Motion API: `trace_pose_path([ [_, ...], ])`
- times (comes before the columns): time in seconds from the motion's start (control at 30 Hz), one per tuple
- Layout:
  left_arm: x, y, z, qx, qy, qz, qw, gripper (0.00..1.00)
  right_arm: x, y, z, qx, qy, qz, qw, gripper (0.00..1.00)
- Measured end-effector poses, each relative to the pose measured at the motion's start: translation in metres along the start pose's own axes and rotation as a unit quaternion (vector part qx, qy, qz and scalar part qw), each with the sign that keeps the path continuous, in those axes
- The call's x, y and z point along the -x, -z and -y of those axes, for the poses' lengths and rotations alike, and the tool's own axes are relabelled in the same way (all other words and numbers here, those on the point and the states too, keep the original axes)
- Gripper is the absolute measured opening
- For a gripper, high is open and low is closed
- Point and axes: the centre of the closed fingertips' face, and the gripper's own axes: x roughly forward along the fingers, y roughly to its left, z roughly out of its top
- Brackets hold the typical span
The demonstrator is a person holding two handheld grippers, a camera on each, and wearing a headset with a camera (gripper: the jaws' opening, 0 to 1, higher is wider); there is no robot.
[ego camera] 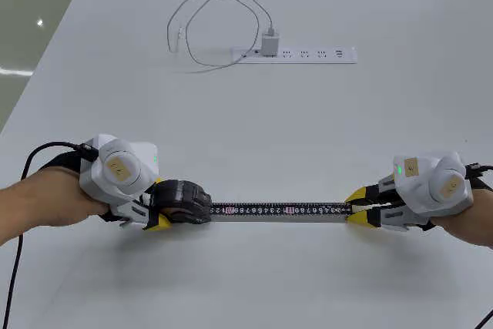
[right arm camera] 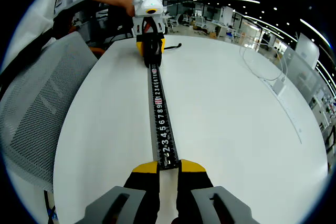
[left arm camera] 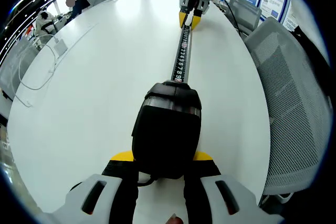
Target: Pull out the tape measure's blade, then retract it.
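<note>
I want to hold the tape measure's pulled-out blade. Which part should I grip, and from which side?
Grip the blade at its free end, coming in line with it from the side away from the case. It lies thin and flat along the table, so the end is likely the easiest hold; the right gripper is shut on it there.

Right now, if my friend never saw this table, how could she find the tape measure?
Look at the big white table, near edge. The tape measure is the chunky black case in the left gripper, far from the power strip at the back. It alone has a numbered blade stretching to the right gripper.
</note>
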Motion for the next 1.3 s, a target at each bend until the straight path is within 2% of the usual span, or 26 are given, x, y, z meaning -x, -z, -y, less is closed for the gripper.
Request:
trace_pose_path([
  [0.5, -0.001, 0.000, -0.001, 0.000, -0.001, 0.001, 1.0000, 0.28, 0.011, 0.015, 0.002, -0.007, 0.002, -0.016, 0.9998, 0.07],
  [0.77, -0.001, -0.001, -0.001, 0.001, -0.005, 0.002, 1.0000, 0.28, 0.010, 0.017, 0.004, -0.015, 0.004, -0.012, 0.9998, 0.08],
  [1.3, 0.001, -0.003, -0.001, 0.002, -0.017, 0.009, 0.9998, 0.29, 0.010, 0.015, -0.001, -0.014, -0.013, -0.029, 0.9994, 0.09],
])
